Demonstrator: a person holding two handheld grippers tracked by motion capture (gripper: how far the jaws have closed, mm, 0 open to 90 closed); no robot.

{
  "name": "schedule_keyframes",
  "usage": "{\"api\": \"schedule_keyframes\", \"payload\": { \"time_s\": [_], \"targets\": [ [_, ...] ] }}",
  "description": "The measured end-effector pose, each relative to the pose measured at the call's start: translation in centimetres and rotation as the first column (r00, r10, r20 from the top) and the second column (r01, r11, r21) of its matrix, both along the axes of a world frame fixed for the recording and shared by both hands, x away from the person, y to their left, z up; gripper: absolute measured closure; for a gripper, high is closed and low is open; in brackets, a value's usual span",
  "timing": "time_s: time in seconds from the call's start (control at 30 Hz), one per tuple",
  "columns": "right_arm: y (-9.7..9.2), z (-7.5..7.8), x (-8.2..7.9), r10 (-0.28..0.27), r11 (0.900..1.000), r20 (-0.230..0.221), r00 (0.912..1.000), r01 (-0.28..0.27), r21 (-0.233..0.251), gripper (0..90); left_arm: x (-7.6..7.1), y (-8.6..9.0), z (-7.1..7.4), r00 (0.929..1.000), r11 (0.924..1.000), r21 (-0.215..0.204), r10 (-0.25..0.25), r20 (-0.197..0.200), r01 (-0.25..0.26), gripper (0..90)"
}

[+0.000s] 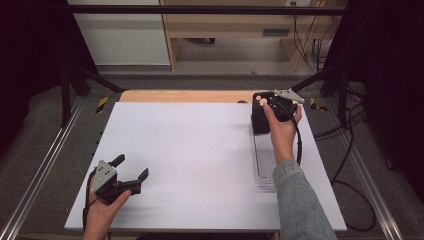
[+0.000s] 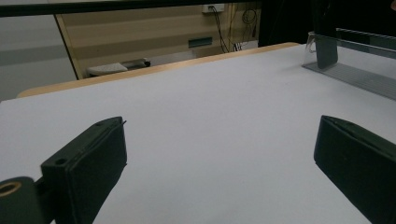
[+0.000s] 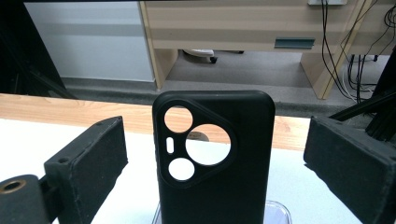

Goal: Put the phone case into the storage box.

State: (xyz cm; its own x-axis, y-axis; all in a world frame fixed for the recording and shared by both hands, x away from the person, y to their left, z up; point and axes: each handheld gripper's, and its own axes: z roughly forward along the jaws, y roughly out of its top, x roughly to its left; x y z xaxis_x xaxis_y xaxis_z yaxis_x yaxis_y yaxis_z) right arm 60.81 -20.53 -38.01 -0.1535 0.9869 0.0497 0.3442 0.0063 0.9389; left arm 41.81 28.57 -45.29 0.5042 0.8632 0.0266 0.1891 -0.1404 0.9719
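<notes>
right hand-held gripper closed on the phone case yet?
No. In the right gripper view the right hand-held gripper has its jaws spread wide, with clear gaps on both sides of the upright black phone case.

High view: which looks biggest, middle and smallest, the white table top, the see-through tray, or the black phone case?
1. The flat white table top looks by far the largest.
2. The long clear plastic tray comes next.
3. The black rubbery phone case, standing at the tray's far end between the right tongs, looks smallest; a hand partly hides it.
</notes>
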Motion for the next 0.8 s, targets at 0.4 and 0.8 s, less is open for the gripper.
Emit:
{"api": "schedule_keyframes", "payload": {
  "time_s": [0.4,0.8],
  "targets": [
    [-0.04,0.07,-0.09,-0.001,1.0,-0.005,1.0,0.001,0.0,6.7,-0.01,-0.01,0.01,1.0,1.0,0.001,0.0,0.001,0.0,2.7],
    [0.0,0.19,-0.46,0.009,0.9999,0.012,0.9999,-0.009,-0.006,7.7,-0.03,-0.07,0.01,1.0,1.0,0.003,-0.002,0.002,0.002,2.7]
  ]
}}
